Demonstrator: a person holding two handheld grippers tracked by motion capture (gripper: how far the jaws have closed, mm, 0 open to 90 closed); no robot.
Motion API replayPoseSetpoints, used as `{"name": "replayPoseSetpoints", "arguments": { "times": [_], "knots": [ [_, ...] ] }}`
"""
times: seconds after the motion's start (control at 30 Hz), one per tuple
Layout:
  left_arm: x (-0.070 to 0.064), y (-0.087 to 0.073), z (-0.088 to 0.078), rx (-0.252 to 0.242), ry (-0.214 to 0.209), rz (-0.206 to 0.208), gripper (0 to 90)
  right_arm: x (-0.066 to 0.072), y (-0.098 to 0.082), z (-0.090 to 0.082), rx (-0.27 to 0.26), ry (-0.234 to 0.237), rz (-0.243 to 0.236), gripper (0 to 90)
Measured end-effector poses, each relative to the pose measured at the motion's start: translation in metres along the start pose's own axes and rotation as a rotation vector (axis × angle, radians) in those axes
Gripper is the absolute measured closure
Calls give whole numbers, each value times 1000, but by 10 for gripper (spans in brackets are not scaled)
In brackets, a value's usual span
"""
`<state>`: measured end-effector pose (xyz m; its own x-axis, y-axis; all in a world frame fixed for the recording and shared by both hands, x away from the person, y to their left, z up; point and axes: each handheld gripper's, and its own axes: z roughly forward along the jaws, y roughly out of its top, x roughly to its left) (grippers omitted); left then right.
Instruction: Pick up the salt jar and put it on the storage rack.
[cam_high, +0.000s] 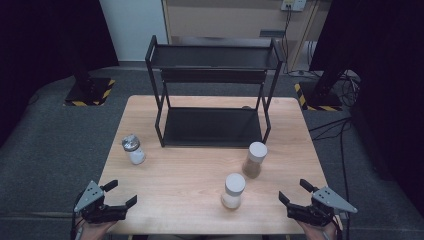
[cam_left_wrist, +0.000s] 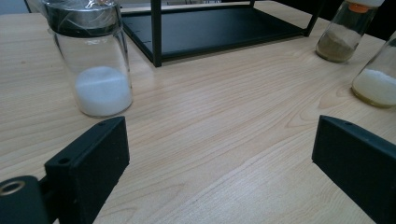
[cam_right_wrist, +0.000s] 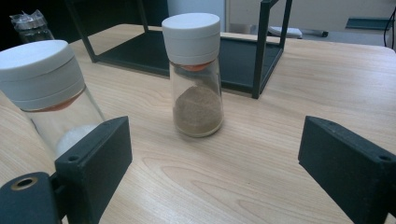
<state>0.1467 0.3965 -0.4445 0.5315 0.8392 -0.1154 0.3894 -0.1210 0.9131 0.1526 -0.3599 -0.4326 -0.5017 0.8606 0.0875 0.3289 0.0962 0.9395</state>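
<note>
Three glass jars stand on the wooden table (cam_high: 180, 175). A silver-lidded jar (cam_high: 133, 149) (cam_left_wrist: 93, 60) with white powder is at the left. A white-capped jar of brown powder (cam_high: 254, 160) (cam_right_wrist: 195, 79) stands right of centre, and a white-capped jar of white powder (cam_high: 233, 191) (cam_right_wrist: 46, 98) nearer the front. My left gripper (cam_high: 121, 193) (cam_left_wrist: 219, 158) is open at the front left corner, nothing between its jaws. My right gripper (cam_high: 295, 191) (cam_right_wrist: 215, 158) is open at the front right, also holding nothing, with the brown-powder jar ahead of it.
A black two-tier metal rack (cam_high: 212, 90) stands at the back middle of the table, both shelves bare. Bare wood lies between the jars and the front edge. Grey carpet, black stand bases and cables surround the table.
</note>
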Motion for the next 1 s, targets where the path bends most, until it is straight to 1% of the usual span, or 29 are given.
{"name": "replayPoseSetpoints", "arguments": {
  "times": [0.23,0.3,0.47,0.53,0.67,0.83,1.0],
  "knots": [
    [-1,1,2,4,-2,2,27,0,-1,0,-1,-8,-4,97],
    [-1,1,2,8,-5,4,27,-1,-1,0,-1,0,-3,97],
    [0,1,3,6,-16,9,27,2,0,1,13,-6,-27,97],
    [2,1,2,2,-26,4,28,3,0,0,5,-2,-34,97],
    [2,0,2,2,-29,-2,27,6,1,1,14,-2,-52,96],
    [2,1,3,5,-28,6,27,7,2,3,20,0,-74,95],
    [1,2,3,13,-30,4,27,7,2,3,29,5,-77,93]
  ]
}}
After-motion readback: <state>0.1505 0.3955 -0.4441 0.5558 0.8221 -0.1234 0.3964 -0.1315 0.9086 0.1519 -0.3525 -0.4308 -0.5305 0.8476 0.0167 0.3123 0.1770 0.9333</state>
